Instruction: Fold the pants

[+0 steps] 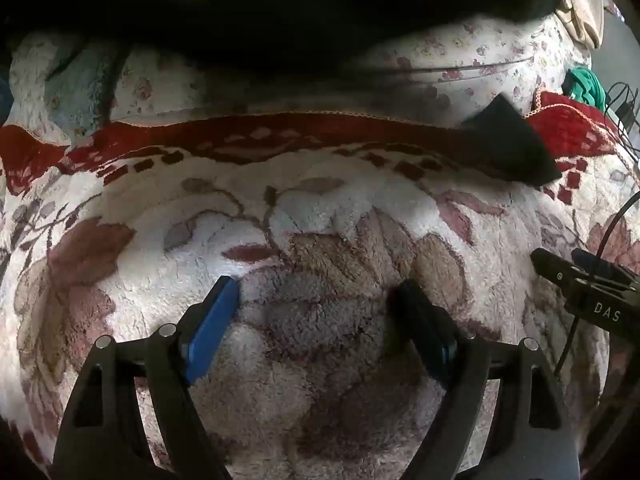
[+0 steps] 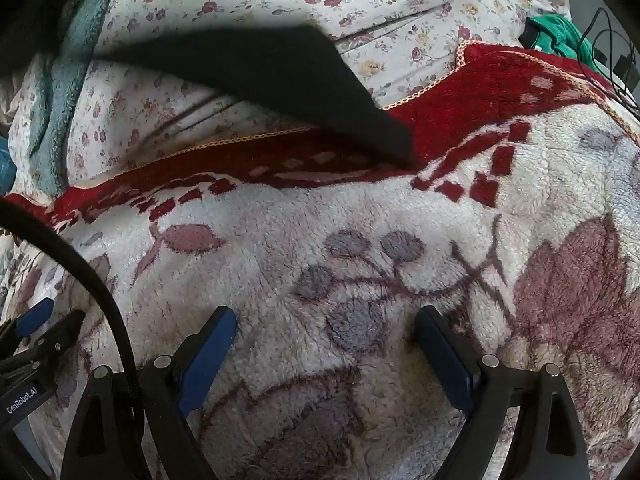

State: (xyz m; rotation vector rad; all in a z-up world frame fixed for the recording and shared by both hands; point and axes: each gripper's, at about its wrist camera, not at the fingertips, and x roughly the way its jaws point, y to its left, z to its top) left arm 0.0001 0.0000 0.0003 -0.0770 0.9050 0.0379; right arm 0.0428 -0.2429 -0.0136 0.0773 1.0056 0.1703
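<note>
Two grippers, both tilted down over the bed. Left gripper (image 1: 316, 300): jaws spread wide, nothing between them, only blanket pile below. Right gripper (image 2: 326, 334): same, jaws wide apart and empty. Each has two fingers with flat blue pads on black angular frames; four pads in all, smooth and rectangular.

One pair of pants (image 2: 272, 76), black, matte, smooth-looking cloth. It lies beyond both grippers, well apart from the pads, stretched across the far side of the bed. One pointed corner overlaps the blanket's red border; the rest rests on the sheet. In the left view the pants (image 1: 280, 20) fill the top as a dark band, with the same corner showing as a black triangle at right.

One blanket (image 2: 360, 220): thick, fluffy pile, cream ground with mauve and grey leaf and flower shapes, red border with a stitched edge.

One floral sheet (image 2: 400, 4), thin and creased, small rose print.

One green cloth (image 2: 556, 36), crumpled, far right. Beside it, thin black cables (image 2: 608, 60); count unclear.
</note>
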